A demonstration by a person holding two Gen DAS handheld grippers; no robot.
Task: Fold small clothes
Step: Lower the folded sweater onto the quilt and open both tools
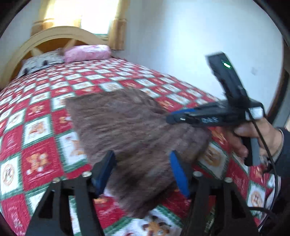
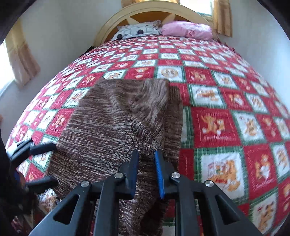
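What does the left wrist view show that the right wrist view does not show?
Only the left wrist view shows the right gripper from the side, with its green light, the hand that holds it and its cable. Only the right wrist view shows the curtain on the left wall and the left gripper from outside, its fingers spread at the garment's edge. Both show the brown knitted garment on the red checked quilt, the pink pillow and the wooden headboard.

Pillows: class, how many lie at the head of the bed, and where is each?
2. A grey patterned pillow lies left against the headboard; a pink pillow lies right of it. Others may be hidden.
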